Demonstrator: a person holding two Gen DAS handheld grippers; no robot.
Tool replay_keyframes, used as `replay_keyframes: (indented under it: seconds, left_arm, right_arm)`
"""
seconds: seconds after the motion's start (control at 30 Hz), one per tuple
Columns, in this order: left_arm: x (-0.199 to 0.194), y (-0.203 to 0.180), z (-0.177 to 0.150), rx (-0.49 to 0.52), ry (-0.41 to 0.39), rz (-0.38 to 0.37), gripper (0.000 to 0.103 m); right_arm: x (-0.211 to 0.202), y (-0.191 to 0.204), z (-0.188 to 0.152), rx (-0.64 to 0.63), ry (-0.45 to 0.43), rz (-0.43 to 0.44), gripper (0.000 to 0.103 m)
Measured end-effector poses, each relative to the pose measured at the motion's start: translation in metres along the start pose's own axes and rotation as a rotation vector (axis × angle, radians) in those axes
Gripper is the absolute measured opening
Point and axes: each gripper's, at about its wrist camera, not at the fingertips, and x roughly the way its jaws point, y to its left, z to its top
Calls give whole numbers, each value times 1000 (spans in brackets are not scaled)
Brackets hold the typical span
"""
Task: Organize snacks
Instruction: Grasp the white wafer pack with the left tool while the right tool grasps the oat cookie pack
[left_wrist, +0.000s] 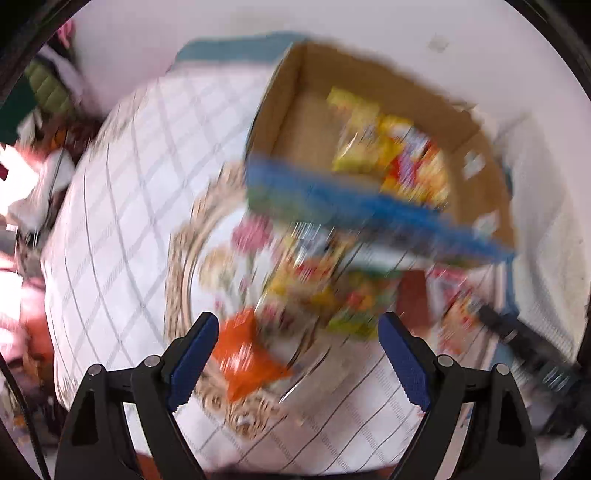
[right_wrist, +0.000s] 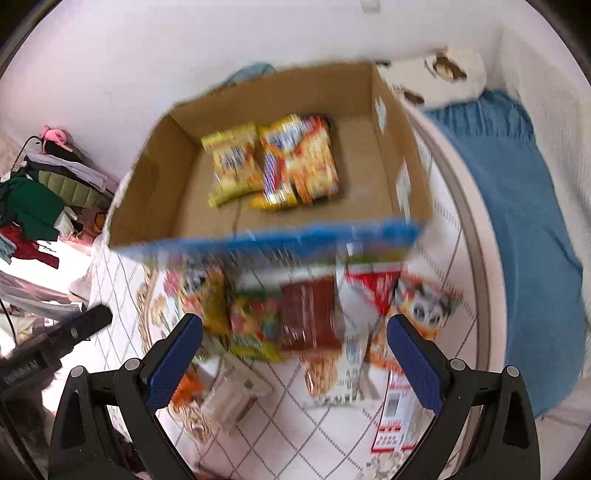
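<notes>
An open cardboard box (right_wrist: 177, 192) with a blue front edge stands on the table; it also shows in the left wrist view (left_wrist: 295, 110). Inside lie yellow snack packets (right_wrist: 236, 166) (left_wrist: 362, 136). Loose snacks lie in front of the box: a dark red packet (right_wrist: 310, 314), a green-yellow packet (right_wrist: 255, 328), a cartoon packet (right_wrist: 424, 306) and an orange packet (left_wrist: 243, 354). My left gripper (left_wrist: 297, 354) is open above the orange packet and a floral tray (left_wrist: 184, 258). My right gripper (right_wrist: 293, 354) is open above the loose snacks. Both views are blurred.
The table has a white checked cloth (left_wrist: 122, 192). A blue blanket (right_wrist: 517, 221) lies on the right. Clothes are piled at the left (right_wrist: 44, 206). The other gripper's black body shows at the right of the left wrist view (left_wrist: 528, 343) and at the left of the right wrist view (right_wrist: 66, 332).
</notes>
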Motion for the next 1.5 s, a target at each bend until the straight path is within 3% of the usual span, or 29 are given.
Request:
replay_keyframes:
  seconds: [0.03, 0.07, 0.1, 0.3, 0.37, 0.4, 0.43, 0.53, 0.57, 0.7, 0.77, 0.93, 1.03, 1.1, 1.23, 1.3, 1.33, 1.5]
  left_arm:
    - [15, 1, -11, 19, 40, 16, 88]
    - [26, 0, -20, 44, 72, 31, 88]
    - [39, -4, -29, 81, 104, 43, 88]
    - [117, -61, -67, 389, 275, 138, 88]
    - [132, -73, -71, 436, 287, 165, 88]
    - [137, -77, -71, 439, 285, 171, 77]
    - [140, -79, -70, 427, 287, 166, 54]
    - [140, -71, -64, 312, 293, 142, 53]
    - [138, -67, -63, 268, 291, 132, 53]
    - [135, -43, -69, 66, 334, 41, 53]
    - [139, -37, -74, 22, 361, 10, 53]
    - [153, -48, -79, 96, 391, 24, 62]
    - [157, -61, -84, 187, 403, 57, 64]
    - [157, -69, -88, 227, 393, 83, 64]
    - [147, -77, -97, 201, 346, 92, 59]
    - [141, -79, -98, 181, 331, 80, 58]
    - [137, -80, -97, 174, 320, 76, 58]
    - [103, -77, -81, 165, 261, 38, 58]
  right_arm:
    - [6, -5, -6, 11, 16, 7, 94]
    - [14, -10, -12, 19, 36, 6, 82]
    - [23, -15, -17, 21, 64, 1, 77]
    - [63, -36, -30, 43, 152, -30, 75]
    - [81, -38, -33, 33, 191, -57, 75]
    - [86, -38, -33, 26, 200, -59, 75]
    - [94, -37, -35, 10, 214, -65, 75]
    - [111, -35, -43, -11, 234, -74, 72]
    - [113, -36, -46, -12, 234, -69, 61]
    - [111, -37, -64, -18, 245, -73, 59]
    - [110, -37, -79, -30, 282, -64, 59]
    - [112, -40, -112, -45, 349, -54, 60]
    - [113, -43, -119, -36, 360, -63, 73]
    - [114, -46, -124, -20, 358, -58, 74]
    - [116, -50, -132, -42, 338, -73, 74]
    - [114, -48, -133, -54, 318, -80, 69]
    - [113, -45, -135, -62, 310, -79, 57]
    - [103, -29, -138, -59, 275, -73, 51]
